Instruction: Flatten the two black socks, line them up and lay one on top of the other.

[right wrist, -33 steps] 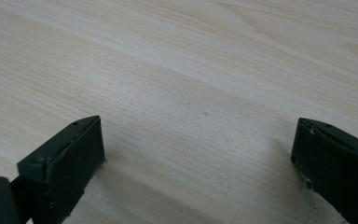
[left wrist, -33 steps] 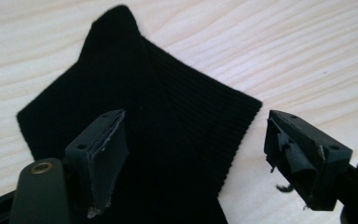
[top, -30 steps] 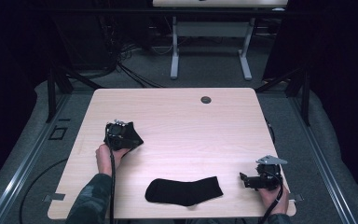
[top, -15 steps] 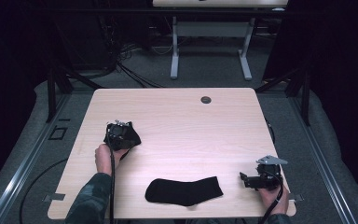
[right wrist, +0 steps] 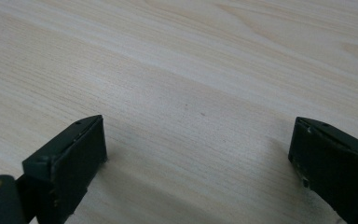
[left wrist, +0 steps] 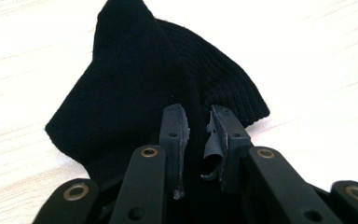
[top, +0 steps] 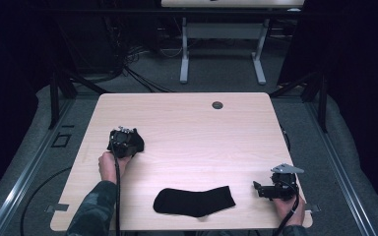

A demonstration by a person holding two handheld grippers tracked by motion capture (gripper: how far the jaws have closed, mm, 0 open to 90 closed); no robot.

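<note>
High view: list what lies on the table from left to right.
Left hand-held gripper closing on a bunched black sock → flat black sock → table's round hole → right hand-held gripper.

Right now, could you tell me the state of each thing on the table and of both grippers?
Left gripper: jaws have just been closing, now pinching a fold of the bunched sock.
Bunched sock: black, crumpled, at the table's left, gripped.
Flat sock: black, lying spread out near the front edge, untouched.
Right gripper: jaws wide open, nothing between them, resting on the table.
Table: light wood, level.
</note>
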